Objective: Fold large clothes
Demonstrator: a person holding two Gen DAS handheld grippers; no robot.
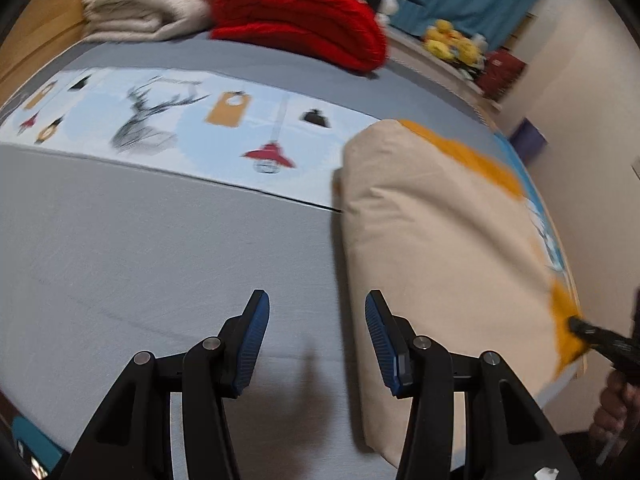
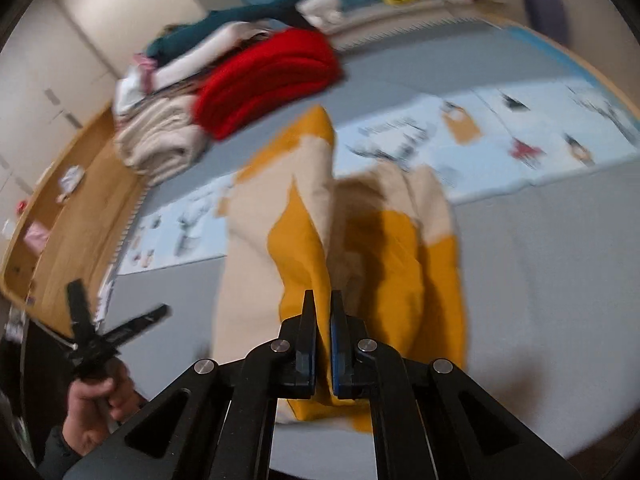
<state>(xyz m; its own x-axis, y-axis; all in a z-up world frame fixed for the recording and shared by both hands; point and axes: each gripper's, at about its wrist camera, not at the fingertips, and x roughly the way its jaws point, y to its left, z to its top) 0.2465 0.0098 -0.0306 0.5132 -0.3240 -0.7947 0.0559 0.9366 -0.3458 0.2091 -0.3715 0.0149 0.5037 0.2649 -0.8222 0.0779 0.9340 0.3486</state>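
Observation:
A beige and mustard-yellow garment [image 1: 440, 232] lies on the grey bed sheet [image 1: 160, 240], partly folded. In the left wrist view my left gripper [image 1: 318, 312] hangs open above the bare sheet, just left of the garment's edge, with nothing between its blue pads. In the right wrist view my right gripper [image 2: 322, 308] is shut on a yellow fold of the garment [image 2: 304, 248], and the cloth is lifted and bunched in front of it. The right gripper [image 1: 592, 334] also shows at the garment's yellow corner in the left wrist view. The left gripper [image 2: 108, 320] shows open at the lower left of the right wrist view.
A folded red knit [image 1: 304, 20] and a folded cream blanket [image 1: 148, 4] are stacked at the far end of the bed. A pale blue printed strip [image 1: 160, 116] crosses the sheet. A wooden bed frame [image 2: 72, 216] runs along the side. Yellow soft toys [image 1: 452, 42] sit on a far shelf.

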